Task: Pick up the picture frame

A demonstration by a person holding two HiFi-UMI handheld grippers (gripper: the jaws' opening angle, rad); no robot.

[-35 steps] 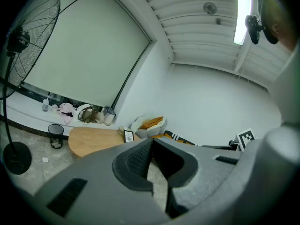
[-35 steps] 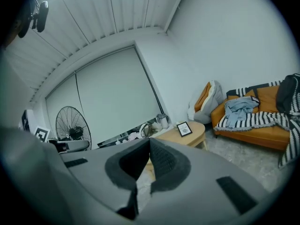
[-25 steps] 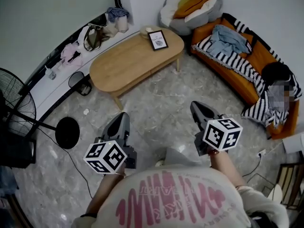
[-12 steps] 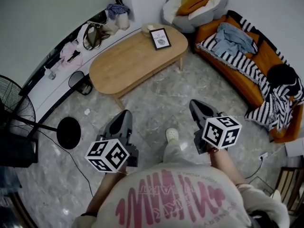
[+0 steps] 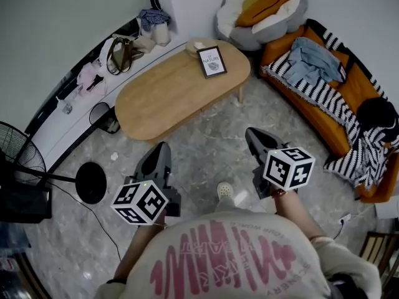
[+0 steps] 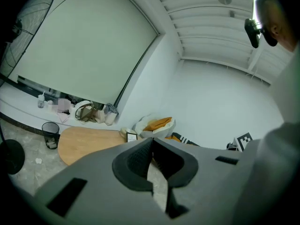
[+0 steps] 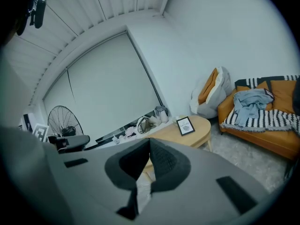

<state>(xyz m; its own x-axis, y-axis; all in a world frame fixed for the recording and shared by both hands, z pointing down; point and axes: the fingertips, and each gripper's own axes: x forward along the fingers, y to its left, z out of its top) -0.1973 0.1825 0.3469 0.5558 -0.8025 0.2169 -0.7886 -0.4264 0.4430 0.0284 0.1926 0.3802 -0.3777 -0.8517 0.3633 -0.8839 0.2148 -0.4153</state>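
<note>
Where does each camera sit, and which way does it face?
Head view: on the person's head, facing steeply down at the table; shows the shirt, left hand-held gripper and right hand-held gripper.
Left gripper view: rides that gripper, looking along its shut jaws at the table.
Right gripper view: likewise, over its shut jaws toward table and sofa.
Shared: all three show the picture frame on the table.

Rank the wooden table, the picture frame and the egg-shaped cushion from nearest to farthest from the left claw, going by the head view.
1. Wooden table: just ahead of the left claw.
2. Picture frame: lying on the table's far right end.
3. Egg-shaped cushion: in the corner beyond the table.
</note>
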